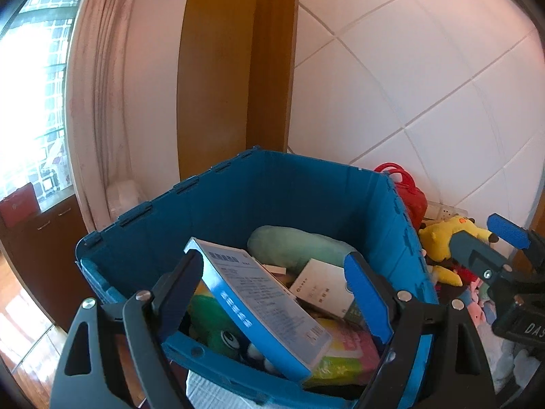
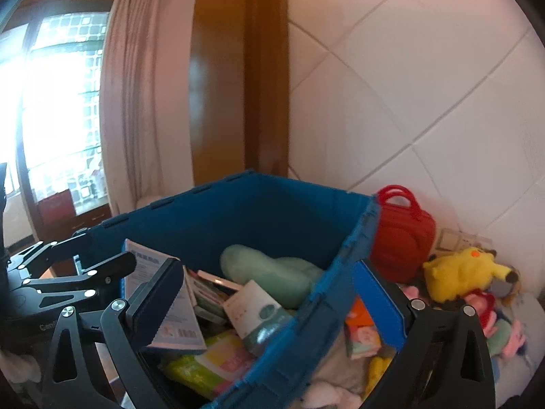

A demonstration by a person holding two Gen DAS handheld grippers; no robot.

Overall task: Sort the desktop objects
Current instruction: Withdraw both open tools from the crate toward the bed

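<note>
A blue plastic crate (image 1: 238, 201) (image 2: 265, 211) holds a blue-edged box (image 1: 259, 306), a white box (image 1: 323, 288) (image 2: 255, 310), a mint plush (image 1: 299, 245) (image 2: 272, 272), a green plush (image 1: 218, 330) and pink-green packs (image 2: 218, 358). My left gripper (image 1: 276, 293) is open and empty above the crate's near side. My right gripper (image 2: 269, 310) is open and empty over the crate's right wall; it also shows in the left wrist view (image 1: 487, 248). The left gripper shows at the left of the right wrist view (image 2: 98, 266).
Right of the crate lie a red case (image 2: 402, 235) (image 1: 408, 191), a yellow plush (image 2: 460, 272) (image 1: 446, 238), pink toys (image 2: 500, 334) and an orange pack (image 2: 361, 330). A white tiled wall (image 2: 425, 102), wooden post (image 1: 235, 68) and curtain (image 1: 102, 102) stand behind.
</note>
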